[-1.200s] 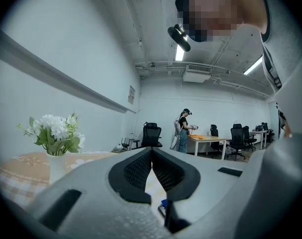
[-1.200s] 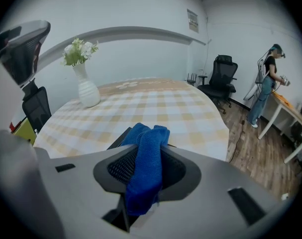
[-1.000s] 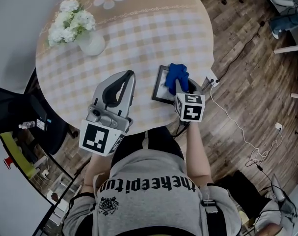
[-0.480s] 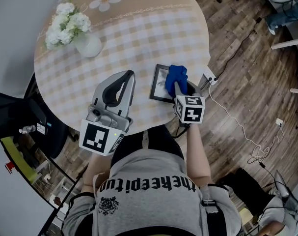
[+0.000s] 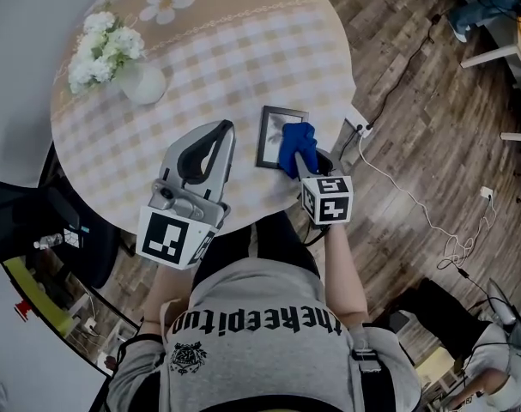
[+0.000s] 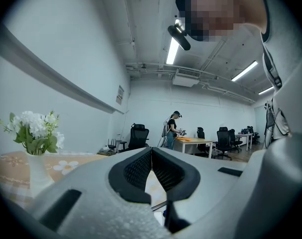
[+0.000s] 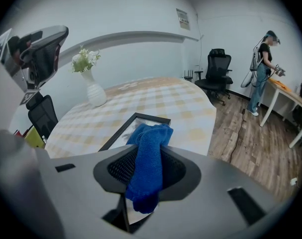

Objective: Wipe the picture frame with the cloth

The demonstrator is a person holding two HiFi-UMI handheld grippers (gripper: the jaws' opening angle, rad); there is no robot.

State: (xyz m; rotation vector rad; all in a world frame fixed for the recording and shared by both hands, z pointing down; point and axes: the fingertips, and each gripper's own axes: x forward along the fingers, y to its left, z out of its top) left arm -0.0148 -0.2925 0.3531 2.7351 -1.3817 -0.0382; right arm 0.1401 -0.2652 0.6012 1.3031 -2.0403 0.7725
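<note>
A black picture frame lies flat near the round table's right edge; in the right gripper view the frame shows just past the jaws. My right gripper is shut on a blue cloth, whose bunched end rests on the near right part of the frame. My left gripper hovers over the table left of the frame, tilted upward, shut with nothing between its jaws.
A white vase of white flowers stands at the table's far left. The checked tablecloth covers the table. Cables and a power strip lie on the wooden floor to the right. A person stands far off by desks.
The cloth and my right gripper have slid toward the near edge of the frame, uncovering its far part. The left gripper has kept its place.
</note>
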